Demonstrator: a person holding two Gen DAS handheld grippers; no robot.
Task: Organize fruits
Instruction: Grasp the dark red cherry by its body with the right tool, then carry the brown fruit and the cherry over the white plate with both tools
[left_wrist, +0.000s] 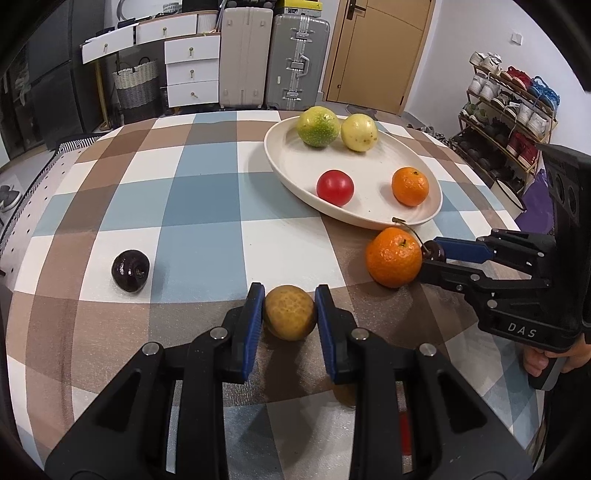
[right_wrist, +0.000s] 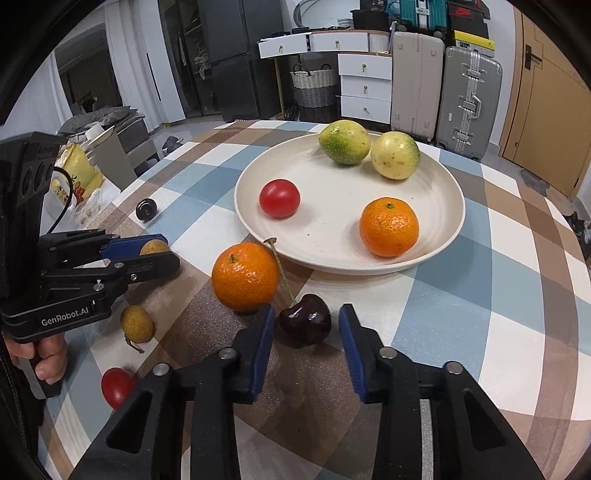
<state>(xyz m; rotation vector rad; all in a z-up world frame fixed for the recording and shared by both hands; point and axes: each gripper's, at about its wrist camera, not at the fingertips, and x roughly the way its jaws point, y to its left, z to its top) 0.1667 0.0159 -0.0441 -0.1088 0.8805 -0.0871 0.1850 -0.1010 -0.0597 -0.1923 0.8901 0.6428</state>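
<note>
My left gripper (left_wrist: 290, 292) is shut on a yellow-brown longan (left_wrist: 290, 314) that rests on the checked cloth. My right gripper (right_wrist: 307, 311) is shut on a dark cherry (right_wrist: 304, 320) with a long stem, right beside a loose orange (right_wrist: 245, 277). From the left wrist, the right gripper (left_wrist: 430, 254) pinches the cherry (left_wrist: 436, 251) against that orange (left_wrist: 393, 256). Behind stands a cream plate (right_wrist: 332, 236) holding a second orange (right_wrist: 389, 227), a red tomato (right_wrist: 279, 198) and two yellow-green fruits (right_wrist: 344, 142). A dark plum (left_wrist: 130, 270) lies alone at the left.
A second longan (right_wrist: 136, 324) and a red tomato (right_wrist: 117, 386) lie on the cloth under the left gripper (right_wrist: 168, 251). A hand (left_wrist: 535, 363) grips the right handle. Past the table's far edge stand suitcases (left_wrist: 297, 61), drawers (left_wrist: 192, 70) and a shoe rack (left_wrist: 509, 110).
</note>
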